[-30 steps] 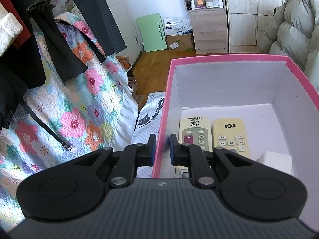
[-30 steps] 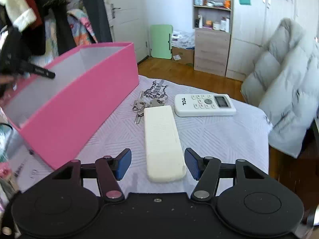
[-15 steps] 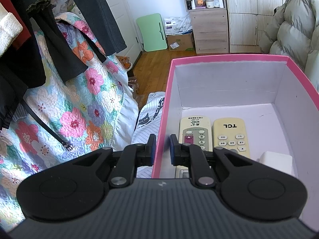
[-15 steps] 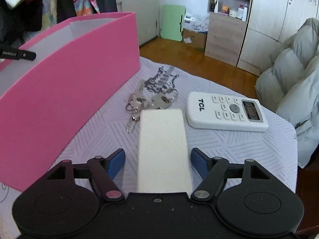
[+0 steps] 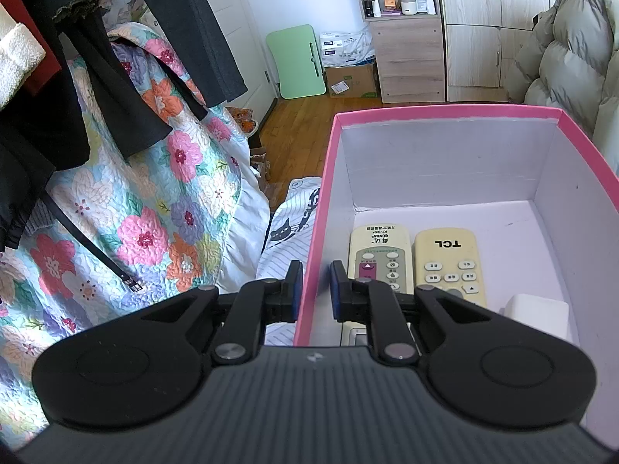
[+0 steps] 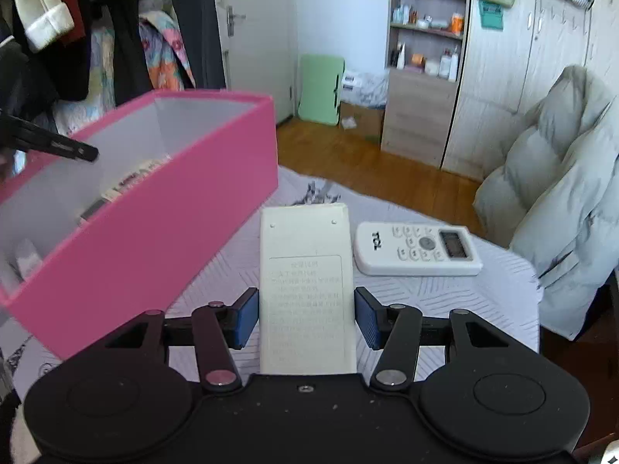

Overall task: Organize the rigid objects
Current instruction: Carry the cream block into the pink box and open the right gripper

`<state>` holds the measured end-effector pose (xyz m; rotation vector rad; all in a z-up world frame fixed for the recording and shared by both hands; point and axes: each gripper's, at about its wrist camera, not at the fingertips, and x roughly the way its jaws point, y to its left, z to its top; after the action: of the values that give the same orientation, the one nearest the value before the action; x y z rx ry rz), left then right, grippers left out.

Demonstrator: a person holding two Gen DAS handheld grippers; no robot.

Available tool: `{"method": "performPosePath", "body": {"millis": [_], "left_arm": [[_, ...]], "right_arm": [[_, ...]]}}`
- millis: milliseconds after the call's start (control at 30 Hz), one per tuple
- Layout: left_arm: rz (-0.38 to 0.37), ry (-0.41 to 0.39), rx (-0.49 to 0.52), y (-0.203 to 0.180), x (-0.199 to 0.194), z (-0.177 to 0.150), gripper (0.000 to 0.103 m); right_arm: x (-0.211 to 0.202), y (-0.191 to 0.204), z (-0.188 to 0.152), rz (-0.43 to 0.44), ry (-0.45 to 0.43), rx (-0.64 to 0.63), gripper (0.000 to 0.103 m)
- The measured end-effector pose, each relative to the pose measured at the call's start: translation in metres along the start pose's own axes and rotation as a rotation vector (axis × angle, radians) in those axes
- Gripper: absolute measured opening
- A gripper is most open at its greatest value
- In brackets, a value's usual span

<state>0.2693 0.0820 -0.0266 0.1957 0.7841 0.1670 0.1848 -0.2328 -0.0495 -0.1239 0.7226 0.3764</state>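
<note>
Remote (image 6: 305, 282), the cream one lying face down with its printed label up, sits dead centre in my right wrist view, running from the middle of the frame down to the bottom edge of the tool body. My right gripper (image 6: 305, 317) has it between the blue pads, and the jaws have just been closing in on it; the left pad looks right against the remote's edge, the right pad at most a sliver off it, so I can't call the grip firm. Whether the remote is off the cloth, I can't tell from here.

Just right of it, a white remote (image 6: 418, 249) with a small screen lies flat on the pale patterned cloth (image 6: 503, 294), buttons up, near but apart from the one I'm on.

Left side of that frame, the pink box (image 6: 162, 239) fills the space, tilted, its white inside showing. A black finger of the other tool pokes in over its rim at the far left.

Over to the left wrist view: my left gripper (image 5: 313, 290) is pinched narrow on the box's pink side wall, one pad outside, one inside. Inside the box, lower centre, two remotes lie side by side, a cream remote with a purple button (image 5: 379, 255) and a yellowed remote (image 5: 448, 263) touching it on the right. A small white block (image 5: 536, 315) sits at the lower right of the box floor.
</note>
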Motion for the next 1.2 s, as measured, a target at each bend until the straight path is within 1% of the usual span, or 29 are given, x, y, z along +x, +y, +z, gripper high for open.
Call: {"method": "performPosePath", "body": {"millis": [333, 500, 633, 733, 800, 867, 933, 1033, 1167, 1200], "left_arm": [[0.000, -0.001, -0.001, 0.000, 0.000, 0.000, 0.014], [-0.002, -0.001, -0.003, 0.000, 0.000, 0.000, 0.014], [-0.001, 0.000, -0.001, 0.000, 0.000, 0.000, 0.014], [-0.002, 0.000, -0.003, 0.000, 0.000, 0.000, 0.014], [-0.002, -0.001, 0.000, 0.000, 0.000, 0.000, 0.014], [-0.001, -0.002, 0.005, 0.000, 0.000, 0.000, 0.014], [-0.001, -0.002, 0.006, -0.001, -0.001, 0.001, 0.013], [-0.005, -0.005, 0.002, 0.000, -0.002, 0.002, 0.013], [-0.007, -0.007, 0.005, -0.001, -0.003, 0.001, 0.013], [-0.010, -0.007, 0.002, 0.000, -0.002, 0.001, 0.013]], "right_arm": [[-0.048, 0.015, 0.005, -0.005, -0.103, 0.007, 0.058], [-0.065, 0.022, 0.020, 0.013, -0.168, -0.005, 0.058], [-0.079, 0.030, 0.045, 0.086, -0.237, -0.014, 0.058], [-0.082, 0.040, 0.070, 0.171, -0.286, -0.039, 0.058], [-0.077, 0.052, 0.086, 0.223, -0.304, -0.079, 0.058], [-0.065, 0.067, 0.098, 0.262, -0.303, -0.129, 0.058], [-0.047, 0.081, 0.107, 0.273, -0.275, -0.189, 0.058], [-0.013, 0.103, 0.116, 0.228, -0.203, -0.289, 0.058], [0.021, 0.117, 0.128, 0.184, -0.110, -0.407, 0.058], [0.028, 0.117, 0.132, 0.179, -0.097, -0.420, 0.058]]}}
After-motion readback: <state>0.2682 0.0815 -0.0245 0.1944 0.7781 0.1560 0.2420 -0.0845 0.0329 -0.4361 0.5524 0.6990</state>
